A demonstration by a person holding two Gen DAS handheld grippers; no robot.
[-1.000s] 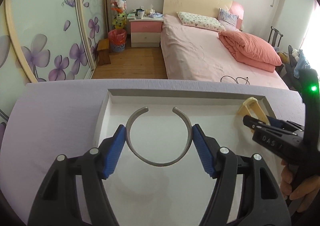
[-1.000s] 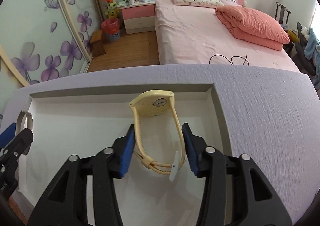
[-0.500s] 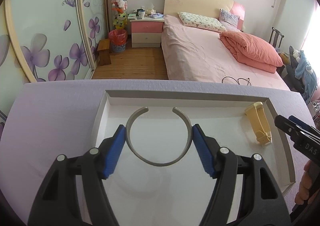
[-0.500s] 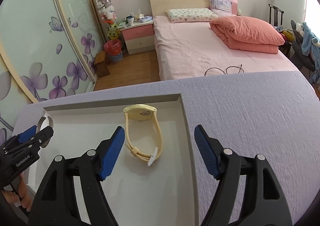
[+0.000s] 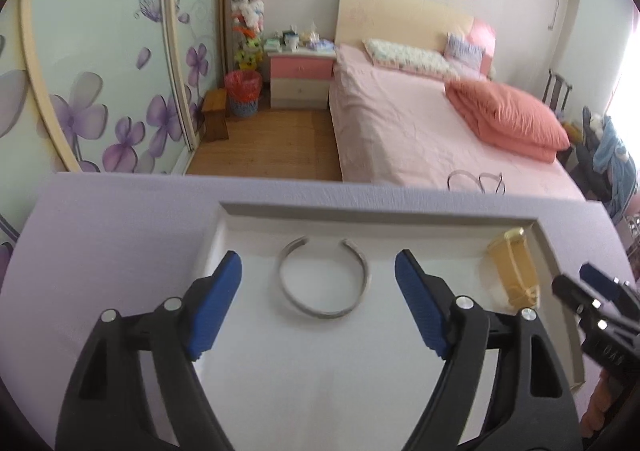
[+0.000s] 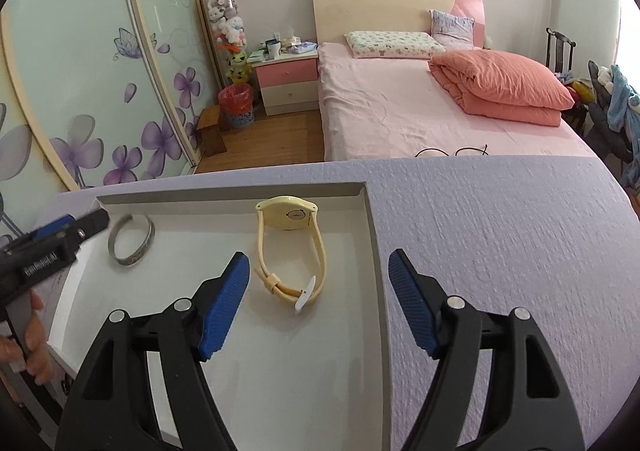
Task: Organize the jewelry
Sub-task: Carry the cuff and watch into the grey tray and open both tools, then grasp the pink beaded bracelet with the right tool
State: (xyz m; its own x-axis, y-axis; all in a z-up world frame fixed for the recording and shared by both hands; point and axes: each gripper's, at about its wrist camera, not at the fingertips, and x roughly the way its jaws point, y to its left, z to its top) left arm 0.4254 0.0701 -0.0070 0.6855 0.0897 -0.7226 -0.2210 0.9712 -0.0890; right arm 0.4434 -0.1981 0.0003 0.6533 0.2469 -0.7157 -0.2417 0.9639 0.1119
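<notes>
Both grippers — left gripper [image 5: 318, 305] just opened off the bracelet [image 5: 323, 280], right gripper [image 6: 318, 301] spread — should lift straight clear, leaving the watch [image 6: 291, 251] mid-frame in the tray [image 6: 240, 193].

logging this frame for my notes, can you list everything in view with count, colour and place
tray: 1, white, on the purple cloth
bangle: 1, silver, open cuff, flat in the tray's left part
watch: 1, pale yellow, in the tray's right part
table cloth: 1, purple, under the tray
bed: 1, pink, behind the table
folded quilt: 1, coral, on the bed
nightstand: 1, pink and white, beside the bed
bin: 1, red liner, by the nightstand
left gripper: 1, black with blue pads, open, bangle lying free
right gripper: 1, same colours, open near the watch
</notes>
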